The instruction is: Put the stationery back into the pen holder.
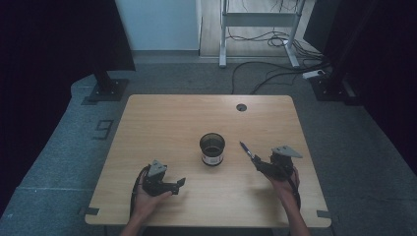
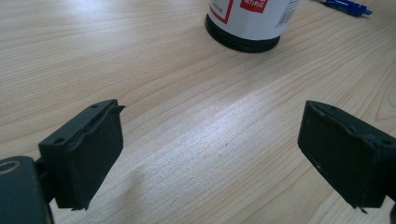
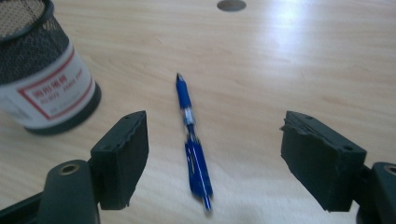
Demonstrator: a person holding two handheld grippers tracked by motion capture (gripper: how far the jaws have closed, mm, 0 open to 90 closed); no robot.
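A black mesh pen cup (image 1: 212,149) with a white label stands near the middle of the wooden table (image 1: 162,118). A blue pen (image 1: 246,149) lies flat to its right. In the right gripper view the blue pen (image 3: 193,144) lies on the wood between the wide-apart jaws of my right gripper (image 3: 212,156), tip pointing away, touched by neither jaw. The cup (image 3: 39,74) stands to the left there. My right gripper (image 1: 259,165) sits just behind the pen. My left gripper (image 1: 178,185) is open near the front left, its jaws (image 2: 210,154) bare over wood, the cup (image 2: 252,21) ahead.
A round cable hole (image 1: 241,107) sits near the table's far edge. Beyond the table are dark screens on floor stands, a white desk frame (image 1: 258,29) and loose cables (image 1: 275,69) on grey carpet. Bare wood lies to the left of the cup.
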